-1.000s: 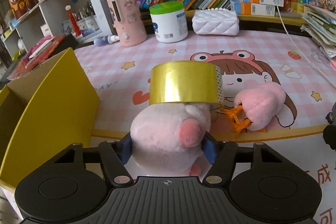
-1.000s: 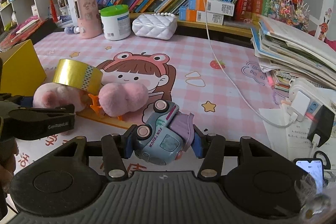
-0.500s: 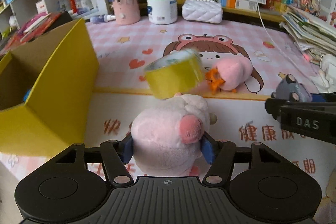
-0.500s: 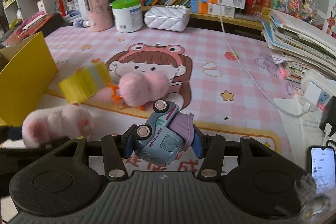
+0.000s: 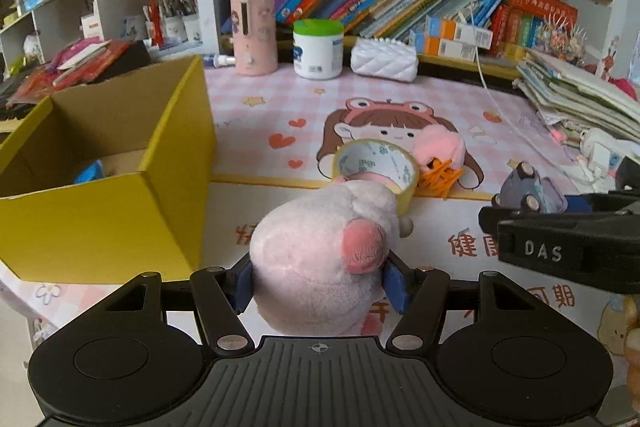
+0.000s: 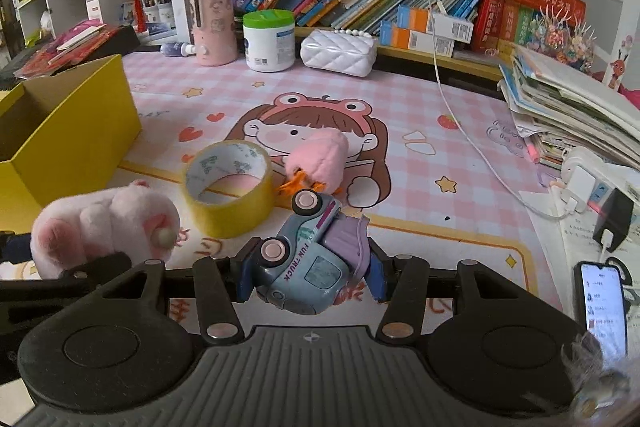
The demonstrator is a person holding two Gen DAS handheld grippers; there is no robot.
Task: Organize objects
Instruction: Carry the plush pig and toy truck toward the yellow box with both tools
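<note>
Left gripper (image 5: 320,281) clamps pale-pink plush (image 5: 320,263), possibly pig; right gripper (image 6: 308,277) clamps grey-blue toy truck (image 6: 308,263).

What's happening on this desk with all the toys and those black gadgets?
A person is tidying toys with a black two-finger tool in each hand. The left tool is clamped on a pale pink plush animal, and the right tool grips a small grey-blue toy truck. An open yellow cardboard box stands at the left, probably where they will go. A roll of yellow tape and a fluffy pink plush with orange feet lie on the pink checked mat.
</note>
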